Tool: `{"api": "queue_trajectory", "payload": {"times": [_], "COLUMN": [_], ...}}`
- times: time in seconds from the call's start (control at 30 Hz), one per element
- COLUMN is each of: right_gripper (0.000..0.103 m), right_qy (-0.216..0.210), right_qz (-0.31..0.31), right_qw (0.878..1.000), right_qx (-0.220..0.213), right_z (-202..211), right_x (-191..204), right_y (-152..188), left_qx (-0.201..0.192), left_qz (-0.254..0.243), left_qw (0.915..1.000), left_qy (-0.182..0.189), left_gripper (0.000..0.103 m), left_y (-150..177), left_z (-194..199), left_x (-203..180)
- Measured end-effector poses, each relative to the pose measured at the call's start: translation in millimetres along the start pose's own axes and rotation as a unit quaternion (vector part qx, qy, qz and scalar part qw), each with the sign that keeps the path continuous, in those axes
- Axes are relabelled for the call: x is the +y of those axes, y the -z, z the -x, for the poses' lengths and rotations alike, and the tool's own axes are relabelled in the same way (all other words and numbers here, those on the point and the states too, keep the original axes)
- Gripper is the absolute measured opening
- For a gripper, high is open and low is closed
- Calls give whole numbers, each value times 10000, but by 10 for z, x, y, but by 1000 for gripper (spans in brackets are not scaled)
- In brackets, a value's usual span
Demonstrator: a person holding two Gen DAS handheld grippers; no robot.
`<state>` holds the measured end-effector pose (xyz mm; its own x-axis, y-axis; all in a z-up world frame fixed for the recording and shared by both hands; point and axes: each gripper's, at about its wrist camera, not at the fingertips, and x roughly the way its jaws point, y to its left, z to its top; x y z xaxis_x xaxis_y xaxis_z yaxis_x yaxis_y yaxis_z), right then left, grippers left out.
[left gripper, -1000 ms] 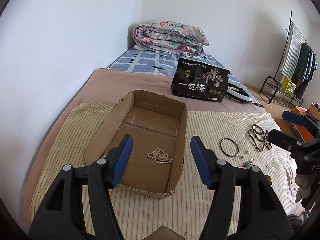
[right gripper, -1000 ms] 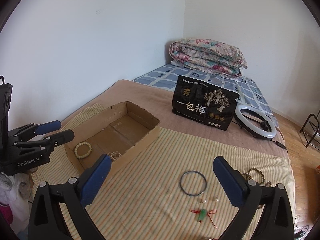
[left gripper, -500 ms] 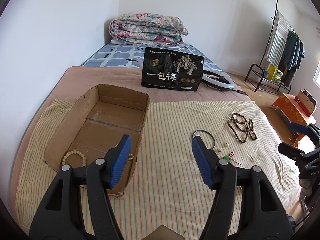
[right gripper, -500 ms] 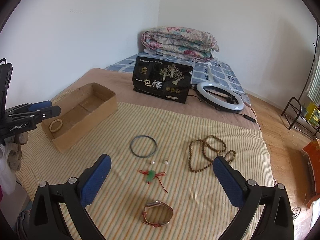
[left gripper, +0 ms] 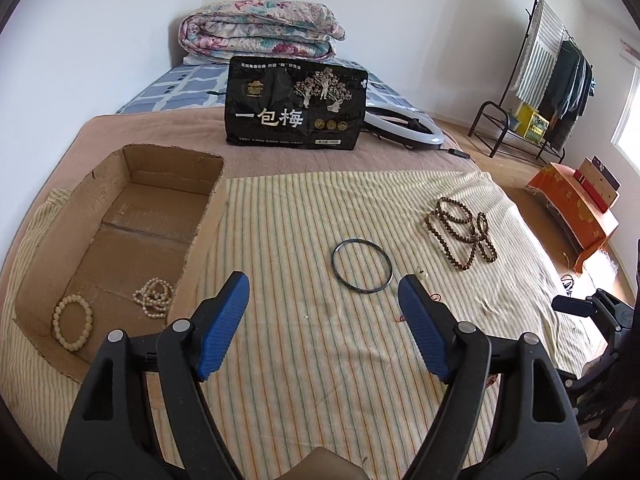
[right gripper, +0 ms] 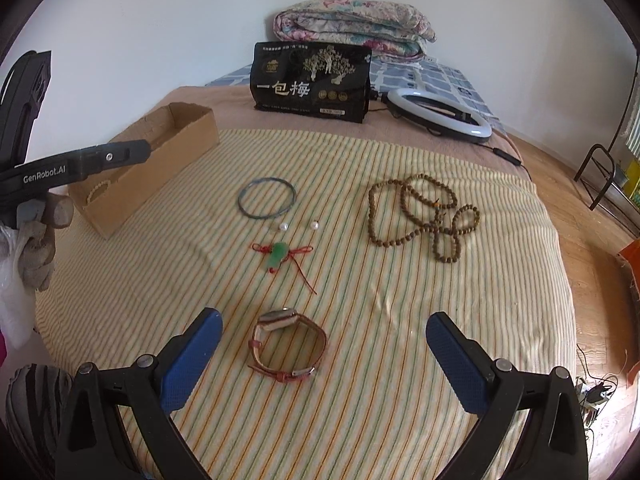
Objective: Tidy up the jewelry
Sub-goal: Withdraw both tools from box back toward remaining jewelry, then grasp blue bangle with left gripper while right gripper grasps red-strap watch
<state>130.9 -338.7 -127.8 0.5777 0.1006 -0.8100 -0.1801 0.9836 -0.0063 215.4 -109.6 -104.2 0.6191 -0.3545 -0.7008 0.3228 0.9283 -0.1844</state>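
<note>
Striped cloth (right gripper: 400, 320): pale yellow with thin green and orange lines. Cardboard box (left gripper: 208, 216): plain brown. Bead bracelet (left gripper: 72, 322) in box: cream. Bangle (right gripper: 267, 199): dark grey-blue. Pendant (right gripper: 279, 255): green on red cord. Watch (right gripper: 286, 346): reddish-brown strap. Long bead string (right gripper: 424, 216): brown. Bag (right gripper: 312, 82): black, white characters, gold tree print. Folded quilt (right gripper: 352, 26): pink floral

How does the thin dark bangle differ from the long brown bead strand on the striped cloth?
The bangle is one smooth, open ring; the bead strand is many round beads, looped over itself. The bangle is grey-dark, the strand brown. Both lie flat on the striped cloth, outside the cardboard box.
</note>
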Motion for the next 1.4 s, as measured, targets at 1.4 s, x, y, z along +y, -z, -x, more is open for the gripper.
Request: {"api": "queue_trajectory", "payload": {"times": [1.4], "right_gripper": [99], "right_qy": [-515], "right_qz": [464], "right_qw": [9961], "right_qx": [537], "right_z": [-660], "right_x": [76], "right_y": [155], "left_qx": [768], "left_qz": [-702], "left_qw": [9935], "left_qy": [-473], "left_gripper": [82], "left_y": [20], "left_z": [-1535], "left_x": [-589]}}
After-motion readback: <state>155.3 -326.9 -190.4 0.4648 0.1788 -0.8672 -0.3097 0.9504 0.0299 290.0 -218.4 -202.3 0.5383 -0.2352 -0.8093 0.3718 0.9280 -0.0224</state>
